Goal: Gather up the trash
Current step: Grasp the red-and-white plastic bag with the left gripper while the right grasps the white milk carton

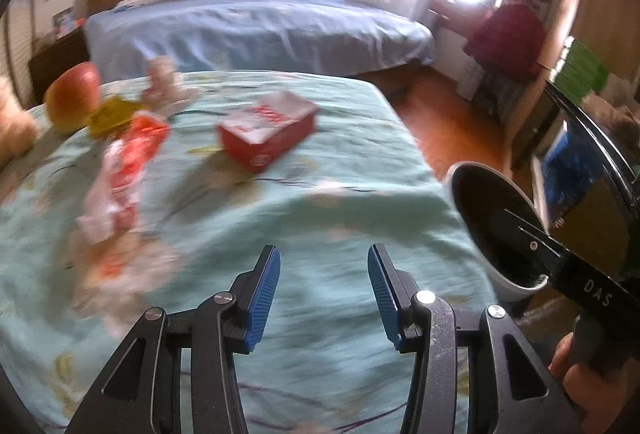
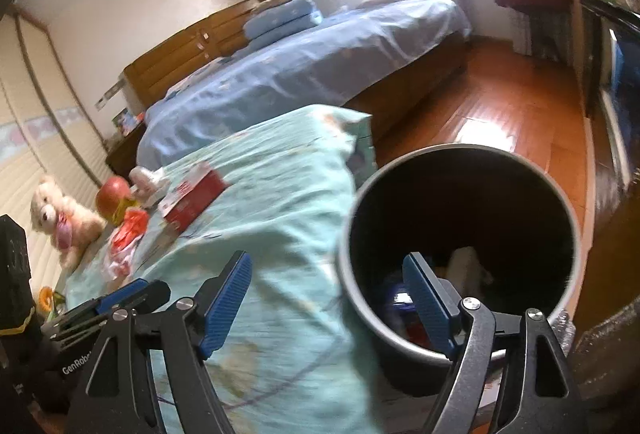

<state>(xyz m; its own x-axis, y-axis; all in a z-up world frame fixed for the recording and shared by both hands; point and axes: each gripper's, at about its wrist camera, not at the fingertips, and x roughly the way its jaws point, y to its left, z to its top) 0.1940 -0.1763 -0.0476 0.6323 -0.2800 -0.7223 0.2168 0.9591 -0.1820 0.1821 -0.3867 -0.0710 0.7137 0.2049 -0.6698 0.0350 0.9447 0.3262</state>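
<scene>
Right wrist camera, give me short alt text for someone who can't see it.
The open, empty right gripper hovers by a dark round trash bin with scraps inside, beside a table under a mint green cloth. Farther along the cloth lie a red box, a crumpled wrapper, an apple and a teddy bear.

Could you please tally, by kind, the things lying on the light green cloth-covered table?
Red and white cardboard box: 1
Crumpled red and white plastic wrapper: 1
Yellow wrapper: 1
Crumpled pinkish-white tissue: 1
Red and yellow apple: 1
Cream teddy bear: 1
Total: 6, counting only what shows clearly on the light green cloth-covered table.
</scene>
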